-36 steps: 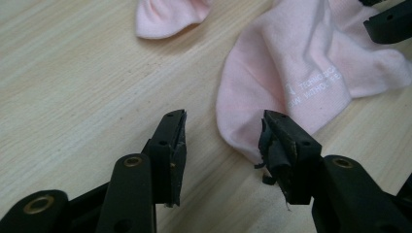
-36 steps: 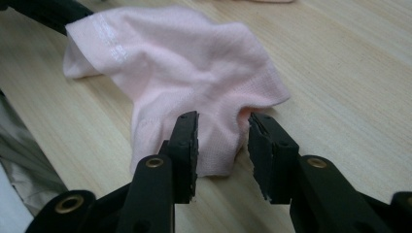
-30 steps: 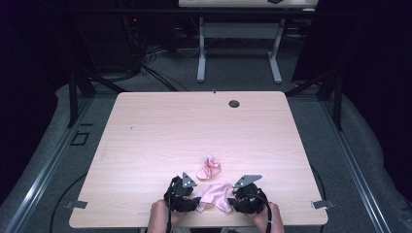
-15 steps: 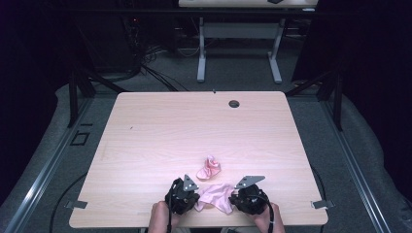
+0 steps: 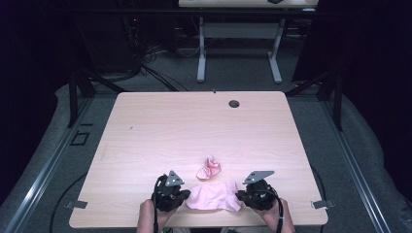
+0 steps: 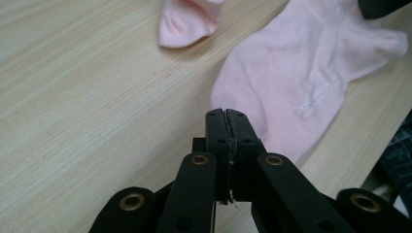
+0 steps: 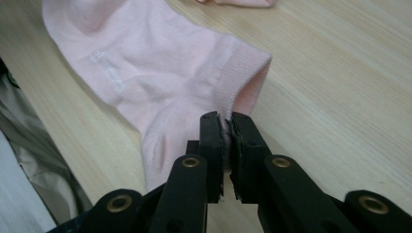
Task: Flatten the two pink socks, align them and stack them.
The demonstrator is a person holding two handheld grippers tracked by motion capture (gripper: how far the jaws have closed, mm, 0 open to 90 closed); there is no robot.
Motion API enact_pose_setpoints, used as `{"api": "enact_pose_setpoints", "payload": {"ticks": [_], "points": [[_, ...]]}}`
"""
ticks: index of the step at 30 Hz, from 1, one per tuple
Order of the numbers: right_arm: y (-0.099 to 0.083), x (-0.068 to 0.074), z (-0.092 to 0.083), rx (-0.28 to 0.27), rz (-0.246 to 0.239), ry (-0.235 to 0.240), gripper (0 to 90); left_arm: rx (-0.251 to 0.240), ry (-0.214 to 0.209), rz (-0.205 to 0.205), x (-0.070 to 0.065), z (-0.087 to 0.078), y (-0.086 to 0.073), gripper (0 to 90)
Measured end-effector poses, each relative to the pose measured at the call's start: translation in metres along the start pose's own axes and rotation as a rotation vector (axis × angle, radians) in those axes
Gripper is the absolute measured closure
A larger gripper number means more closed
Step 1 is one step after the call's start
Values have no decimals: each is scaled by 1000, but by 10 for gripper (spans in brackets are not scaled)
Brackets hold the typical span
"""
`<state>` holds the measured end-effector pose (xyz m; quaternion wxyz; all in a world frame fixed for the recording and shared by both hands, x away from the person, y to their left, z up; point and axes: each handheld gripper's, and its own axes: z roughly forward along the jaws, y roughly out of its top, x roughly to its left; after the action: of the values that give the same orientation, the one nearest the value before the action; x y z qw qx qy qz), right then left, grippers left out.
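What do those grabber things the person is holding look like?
Each is a chunky black tool. The left gripper and right gripper each carry a grey three-cornered plate on top and trail a black cable. Up close, the left gripper has two flat black jaws on black link arms with brass-coloured rivets; the right gripper looks the same.

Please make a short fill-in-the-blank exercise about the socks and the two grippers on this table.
1. The flat sock is ___ in colour.
2. The left gripper is shut on the sock's ___ end.
3. The right gripper grips the sock near its open ___.
4. The bunched sock lies ___ from both grippers.

Missing words: pink; toe; cuff; apart
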<state>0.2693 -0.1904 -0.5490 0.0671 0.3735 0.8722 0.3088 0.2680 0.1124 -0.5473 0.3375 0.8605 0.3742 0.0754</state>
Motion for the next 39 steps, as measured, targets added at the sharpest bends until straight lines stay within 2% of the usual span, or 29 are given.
{"api": "enact_pose_setpoints", "payload": {"ticks": [1, 2, 4, 8, 9, 10, 12, 13, 14, 16, 17, 19, 22, 24, 25, 27, 28, 31, 35, 37, 38, 39], "points": [[0, 0, 0, 0, 0, 0, 844, 5, -6, -3, 1, 2, -1, 893], [0, -5, 2, 24, 6, -5, 844, 24, -7, -1, 2, 5, -2, 892], [0, -5, 5, 46, -7, -21, 840, 27, -16, -4, 1, 6, -3, 891], [1, -4, 5, 35, -7, -14, 802, 34, -16, -11, 0, 7, -5, 870], [1, -4, 5, 35, -7, -14, 802, 34, -16, -11, 0, 7, -5, 809], [1, -5, 8, 39, -9, -20, 735, 40, -18, -22, 2, 7, -5, 724], [2, -7, 5, 20, 7, -3, 646, 15, -5, -47, 5, 3, -4, 588], [2, -7, 5, 20, 7, -3, 646, 15, -5, -47, 5, 3, -4, 525], [3, -9, 2, 6, 9, -3, 617, -7, -5, -58, 7, 1, -2, 525], [15, -14, -7, -61, -2, -11, 550, -36, 7, -50, 10, -3, 7, 430], [18, -14, -8, -66, -7, -15, 535, -47, 8, -44, 11, -3, 11, 408], [24, -15, -8, -83, -8, -23, 532, -55, 9, -40, 11, -2, 16, 404], [46, -17, -4, -114, -48, -20, 520, -44, 1, -31, 14, 7, 28, 394], [57, -17, 1, -118, -66, -21, 514, -46, -7, -36, 19, 15, 38, 404], [57, -17, 1, -118, -66, -21, 514, -46, -7, -36, 19, 15, 38, 413], [65, -18, 8, -123, -80, -13, 511, -50, -5, -43, 26, 19, 47, 415], [72, -21, 17, -120, -82, -15, 508, -52, 2, -40, 31, 19, 54, 421], [77, -25, 27, -117, -79, -4, 489, -51, 6, -30, 37, 19, 64, 428], [85, -29, 43, -113, -86, 15, 461, -15, -10, -25, 48, 23, 80, 439], [87, -30, 49, -107, -92, 20, 524, -2, -29, -25, 49, 30, 82, 445], [88, -30, 52, -107, -89, 25, 560, 23, -45, -19, 49, 37, 84, 448], [89, -31, 55, -93, -95, 35, 644, 31, -59, -20, 48, 42, 85, 454]]}}
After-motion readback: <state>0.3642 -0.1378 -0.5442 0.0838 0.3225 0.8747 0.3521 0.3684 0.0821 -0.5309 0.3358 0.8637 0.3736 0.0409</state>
